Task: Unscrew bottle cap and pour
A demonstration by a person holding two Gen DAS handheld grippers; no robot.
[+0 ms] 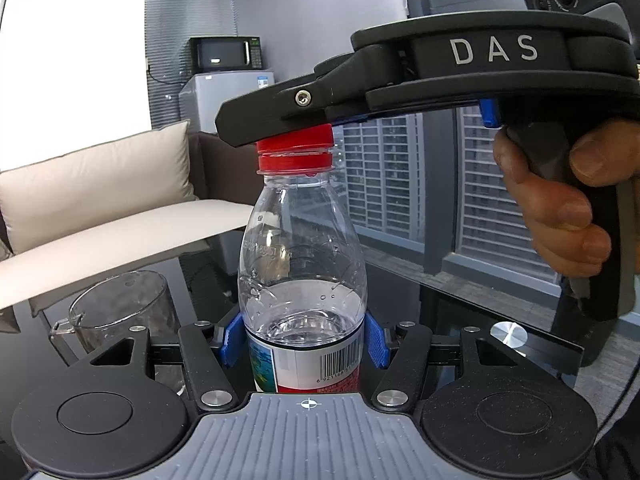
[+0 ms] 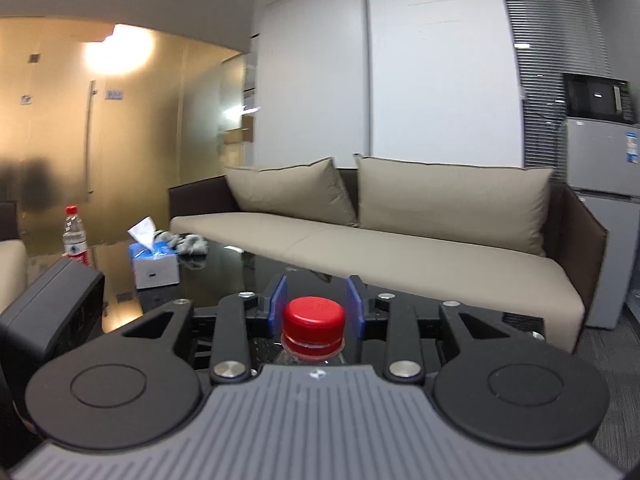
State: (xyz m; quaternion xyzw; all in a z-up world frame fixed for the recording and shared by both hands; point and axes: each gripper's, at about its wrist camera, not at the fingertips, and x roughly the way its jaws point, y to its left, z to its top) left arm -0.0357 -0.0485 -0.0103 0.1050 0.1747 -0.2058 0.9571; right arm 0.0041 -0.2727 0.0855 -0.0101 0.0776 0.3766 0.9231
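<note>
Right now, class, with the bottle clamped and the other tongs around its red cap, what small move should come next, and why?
Probably close the right tongs onto the red cap: their blue pads flank it with slight gaps. The left tongs already clamp the bottle, and the cap sits on the neck, so twisting needs a firm grip first.

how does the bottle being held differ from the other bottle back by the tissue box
The held bottle is clamped at its label by the left tool, while the far bottle stands free on the dark table. The held bottle has the right tool around its cap; nothing is at the far bottle's cap. Both are clear, red-capped and upright.
</note>
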